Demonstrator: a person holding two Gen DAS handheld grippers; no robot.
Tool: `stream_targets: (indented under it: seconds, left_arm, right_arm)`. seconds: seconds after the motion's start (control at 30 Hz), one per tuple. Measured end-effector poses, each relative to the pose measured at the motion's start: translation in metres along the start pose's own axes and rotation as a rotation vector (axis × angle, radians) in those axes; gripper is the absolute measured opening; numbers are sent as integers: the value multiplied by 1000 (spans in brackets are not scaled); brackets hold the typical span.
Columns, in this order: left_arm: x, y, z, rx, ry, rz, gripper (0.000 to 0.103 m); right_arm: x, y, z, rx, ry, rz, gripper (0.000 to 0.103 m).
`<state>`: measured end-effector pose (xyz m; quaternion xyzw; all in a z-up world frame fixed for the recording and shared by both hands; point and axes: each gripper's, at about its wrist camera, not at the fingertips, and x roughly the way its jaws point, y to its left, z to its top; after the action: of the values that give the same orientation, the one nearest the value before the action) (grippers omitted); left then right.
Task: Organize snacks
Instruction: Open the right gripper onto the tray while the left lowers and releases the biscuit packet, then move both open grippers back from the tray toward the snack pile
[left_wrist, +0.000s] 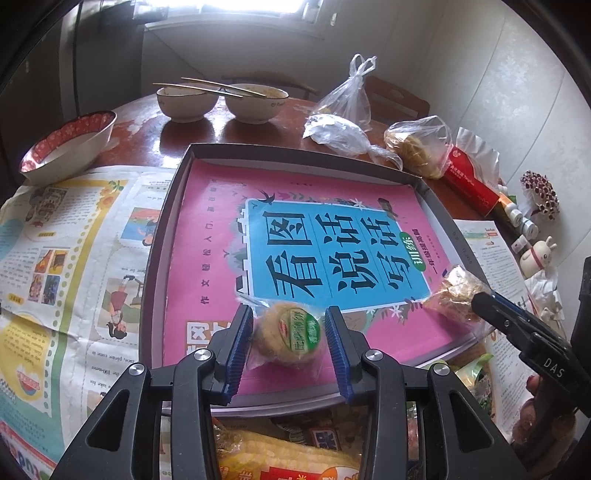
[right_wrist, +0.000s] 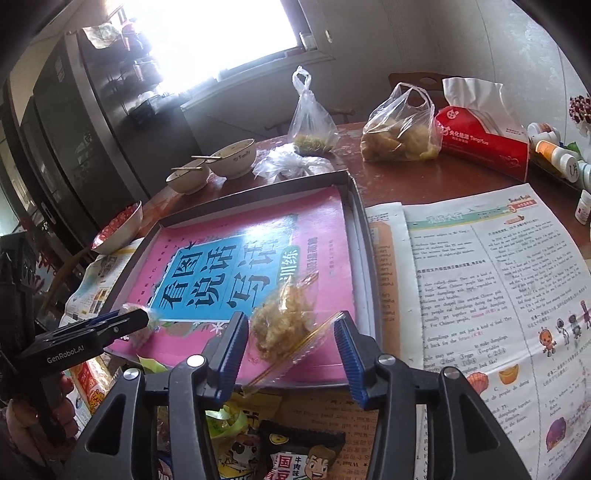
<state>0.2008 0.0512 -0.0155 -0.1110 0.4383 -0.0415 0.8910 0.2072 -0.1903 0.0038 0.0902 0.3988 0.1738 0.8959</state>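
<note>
- Left gripper (left_wrist: 289, 334): fingers spreading around a round wrapped cake (left_wrist: 286, 334); the cake is sitting on the pink book (left_wrist: 207, 236) inside the tray (left_wrist: 157, 236).
- Right gripper (right_wrist: 290, 350): fingers standing apart around a clear snack bag (right_wrist: 284, 325), which is lying on the book's near right corner.

A: What sits between your right gripper (right_wrist: 290, 345) jaws?
B: A clear-wrapped crumbly snack (right_wrist: 286, 321), jaws spread wide, over the pink book (right_wrist: 255, 236) in the tray (right_wrist: 364, 236); your left gripper (right_wrist: 122, 325) at nine o'clock.
</note>
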Motion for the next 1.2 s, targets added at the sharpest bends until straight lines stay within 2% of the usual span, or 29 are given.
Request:
stream_targets:
  seconds: [0.3,0.5,0.8,0.87,1.2]
  left_arm:
    - [-8,4,-1,-10,-12,-7,45]
    - [-17,7,0,-23,-27,-16,52]
    - [-37,14,0,-38,-59,-24,57]
    - [-42,16,0,-44,-65,-25,65]
    - [-62,16,-8,-53,-77,-44,67]
  right_arm:
    - [-12,4,1,-16,-29,-2,50]
    - [-16,6,-1,-22,-37,4,51]
    - [-26,16,-2,-51,-64,15,60]
    - [-29,17,-2,-55,-70,18,61]
    - [-42,22,-1,-59,-94,32,64]
